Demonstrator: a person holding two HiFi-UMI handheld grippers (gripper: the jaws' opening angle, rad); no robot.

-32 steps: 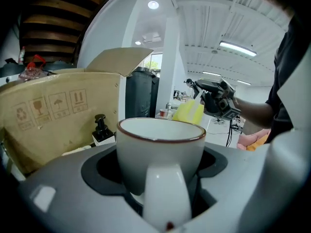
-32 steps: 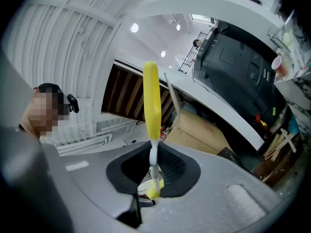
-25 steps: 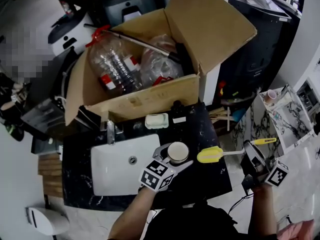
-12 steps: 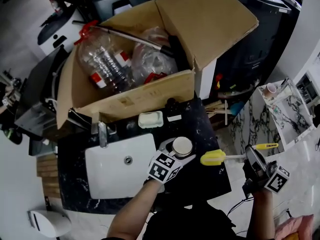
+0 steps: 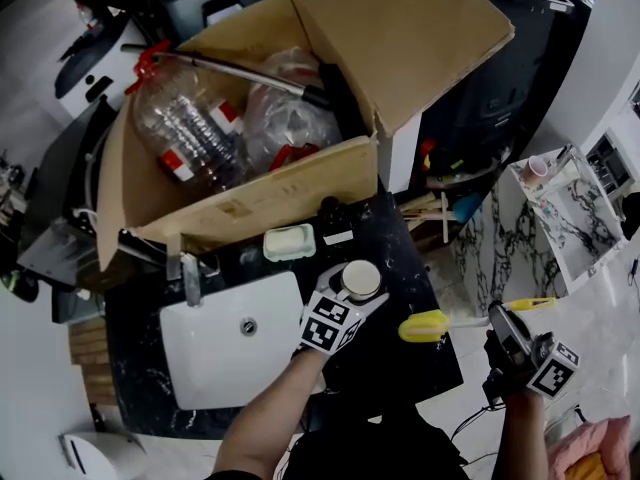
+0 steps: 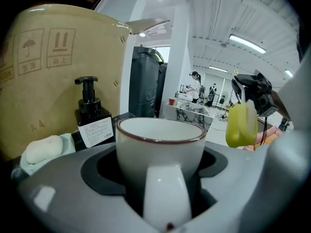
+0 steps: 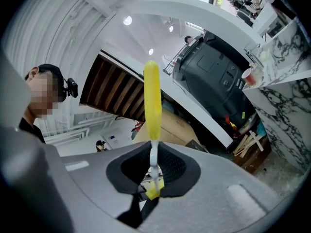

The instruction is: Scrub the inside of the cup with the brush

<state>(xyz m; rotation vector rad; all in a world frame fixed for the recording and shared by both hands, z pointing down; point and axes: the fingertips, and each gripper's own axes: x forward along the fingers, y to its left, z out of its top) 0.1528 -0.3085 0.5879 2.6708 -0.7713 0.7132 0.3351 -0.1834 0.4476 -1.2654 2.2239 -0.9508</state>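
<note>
As we look down in the head view, the left tongs [image 5: 352, 294] are clamped around a white cup [image 5: 361, 279]. The cup stands upright above the black desk [image 5: 400, 258], just right of the white sink [image 5: 230, 353]. The right tongs [image 5: 497, 320] are out past the desk's right edge and grip the yellow brush [image 5: 424, 325] by its thin handle. The brush head points left toward the cup but stays apart from it, level with the desk's edge. Behind the sink we see a bar of soap [image 5: 289, 242] and a dark pump bottle [image 5: 328, 211]. An open cardboard box [image 5: 400, 28] rises behind them.

In the left gripper view, we find the cup [image 6: 160, 149] seated between the two tongs [image 6: 163, 188], which press on its sides. Its handle faces the camera and its open mouth faces up. We cannot see down into the cup from here. The brush head [image 6: 240, 125] hangs to the right of the rim, clear of it. The pump bottle [image 6: 91, 115] and the soap [image 6: 43, 148] sit to the left, in front of the box [image 6: 48, 67].

In the right gripper view, the tongs [image 7: 153, 171] are closed on the pale handle of the brush [image 7: 152, 98]. The yellow head stands straight out beyond their tips.
</note>
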